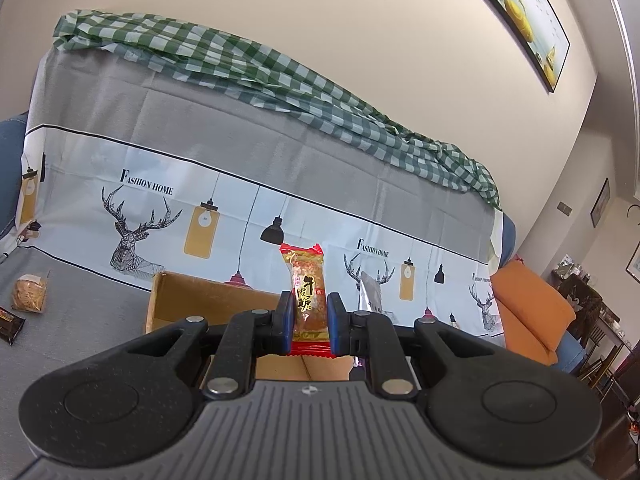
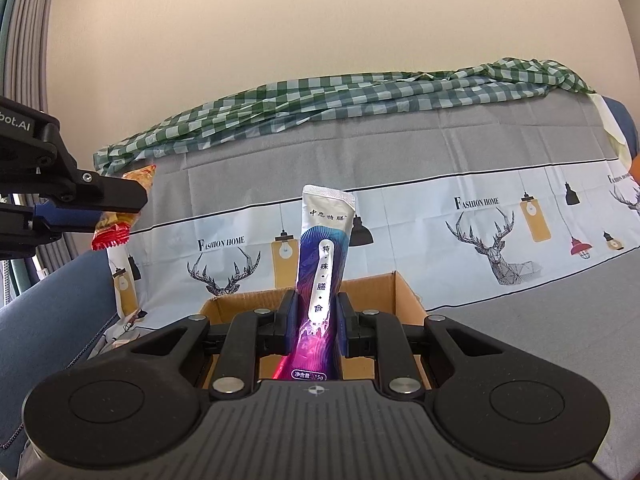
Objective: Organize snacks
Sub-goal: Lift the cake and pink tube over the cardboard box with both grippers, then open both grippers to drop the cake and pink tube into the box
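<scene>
Bright, even daylight, soft faint shadows, sharp centre focus, strong fisheye bending at edges with dark corners, slight glare on the wall painting (image 1: 516, 12).

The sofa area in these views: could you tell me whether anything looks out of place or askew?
Yes: the green checked cloth lies bunched and rumpled along the sofa back, and two snack packets lie loose on the seat, outside the cardboard box.

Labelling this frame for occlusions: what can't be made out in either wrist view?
- Open brown cardboard box: its inside and floor, both views, hidden by gripper bodies.
- Silver-purple stick sachet: bottom end, right wrist view, behind the right gripper.
- Red-gold wrapped snack cake: left wrist view, sides covered by the left gripper fingers.
- Dark snack packet: left wrist view, cut by the edge.
</scene>
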